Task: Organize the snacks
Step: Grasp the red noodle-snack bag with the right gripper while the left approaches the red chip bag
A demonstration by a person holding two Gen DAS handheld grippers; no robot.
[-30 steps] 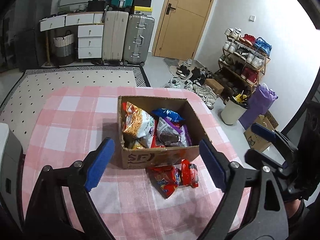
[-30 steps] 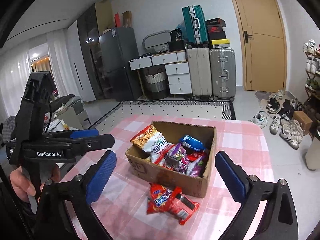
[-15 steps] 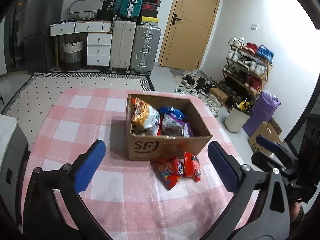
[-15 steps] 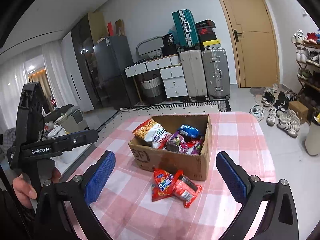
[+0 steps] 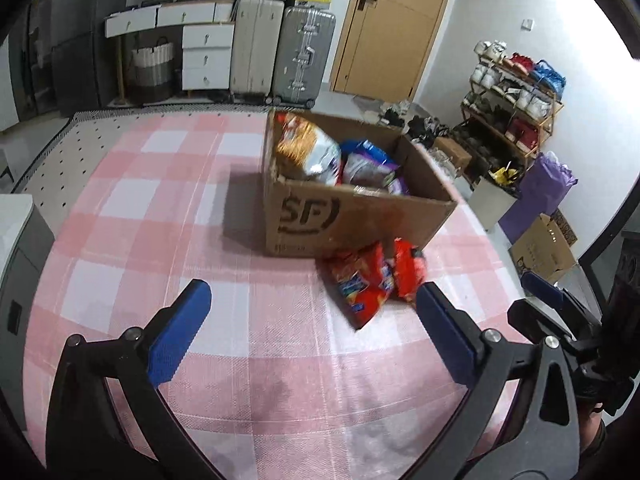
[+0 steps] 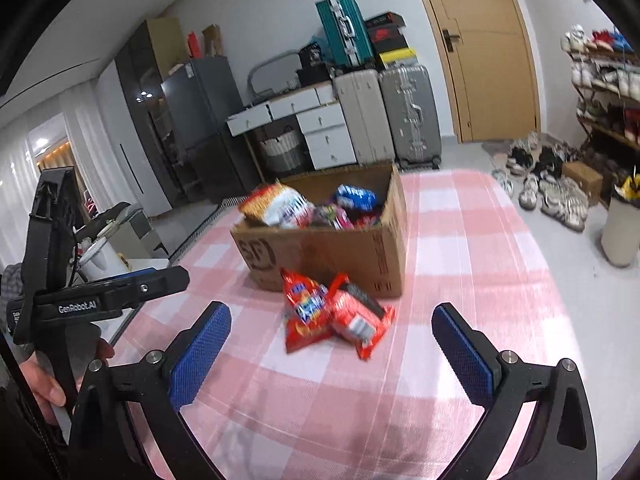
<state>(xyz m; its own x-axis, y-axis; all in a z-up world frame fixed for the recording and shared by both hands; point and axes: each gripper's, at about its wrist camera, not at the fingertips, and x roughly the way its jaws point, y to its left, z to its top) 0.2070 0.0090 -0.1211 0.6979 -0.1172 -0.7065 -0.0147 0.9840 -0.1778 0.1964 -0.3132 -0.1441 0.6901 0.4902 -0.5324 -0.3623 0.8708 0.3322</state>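
Note:
A brown cardboard box (image 5: 360,216) marked SF stands on the pink checked tablecloth (image 5: 160,216) and holds several snack bags. It also shows in the right wrist view (image 6: 340,256). Two red snack bags (image 5: 372,280) lie on the cloth against the box's near side; they also show in the right wrist view (image 6: 336,312). My left gripper (image 5: 312,332) is open and empty, a little short of the red bags. My right gripper (image 6: 332,356) is open and empty, just in front of the bags.
The table's right edge drops to the floor with shoes, a bin (image 6: 620,232) and a shoe rack (image 5: 516,100). Suitcases (image 5: 280,52) and drawers stand at the far wall. A grey cabinet (image 5: 16,264) is at the table's left.
Both grippers have drawn back and lower toward the table's near side; the box and red bags now sit farther ahead. Both stay open and nothing was picked up.

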